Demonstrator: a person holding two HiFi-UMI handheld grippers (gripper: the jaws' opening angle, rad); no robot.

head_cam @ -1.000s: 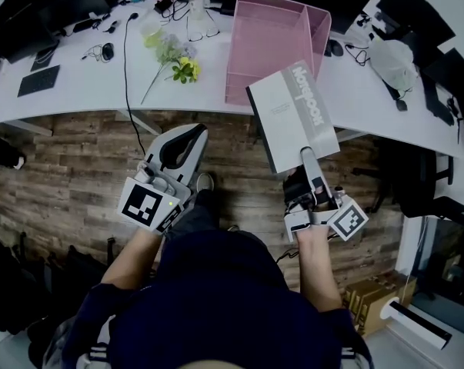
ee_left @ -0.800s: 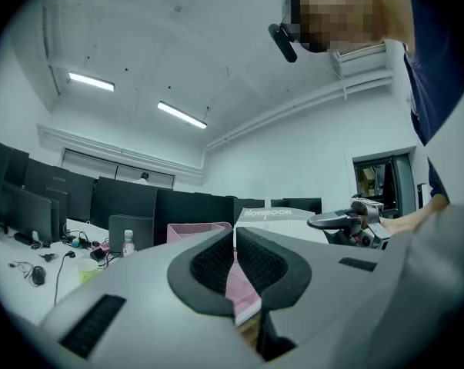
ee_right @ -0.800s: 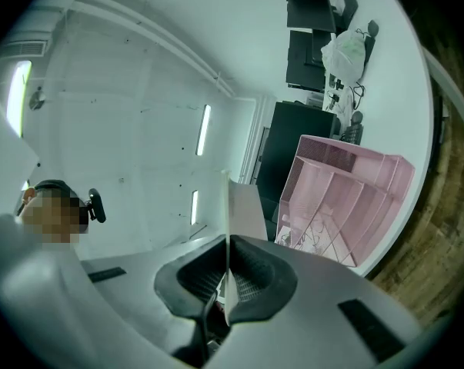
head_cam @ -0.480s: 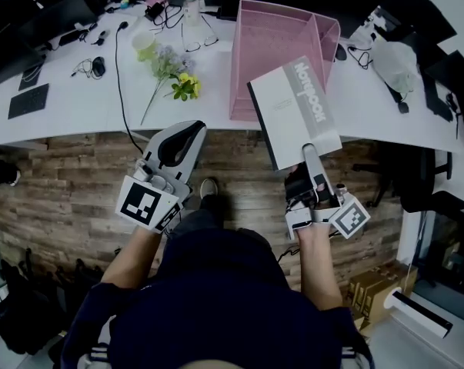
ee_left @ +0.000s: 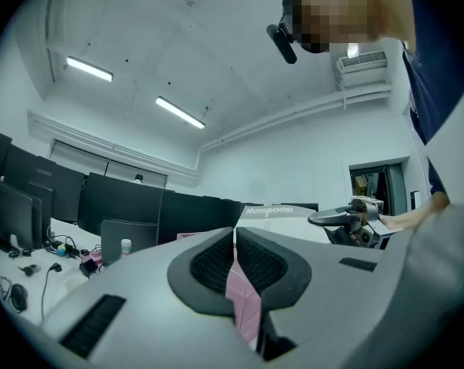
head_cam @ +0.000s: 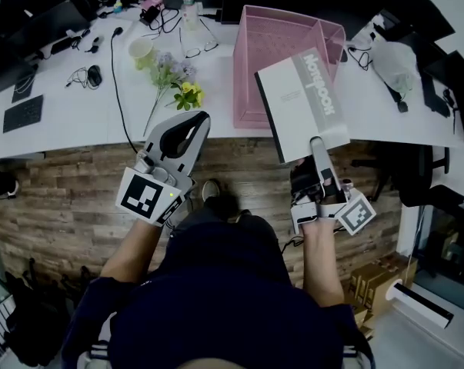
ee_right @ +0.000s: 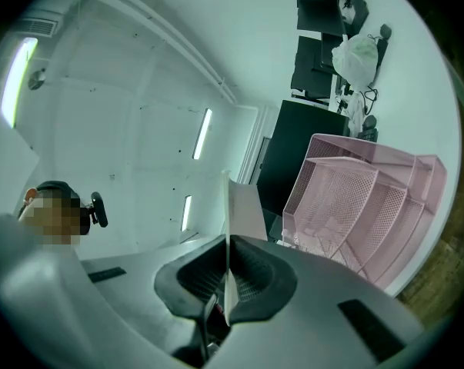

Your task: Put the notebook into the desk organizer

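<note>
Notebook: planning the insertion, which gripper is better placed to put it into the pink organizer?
Right. The right gripper is shut on the notebook, close to the pink organizer; the left gripper is shut and empty.

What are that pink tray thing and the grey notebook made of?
Pink organizer: probably metal mesh with a matte pink coating; a fine grid of holes shows in its walls. Notebook: likely paper pages under a stiff, matte grey-and-white card cover; it juts out flat without sagging.
</note>
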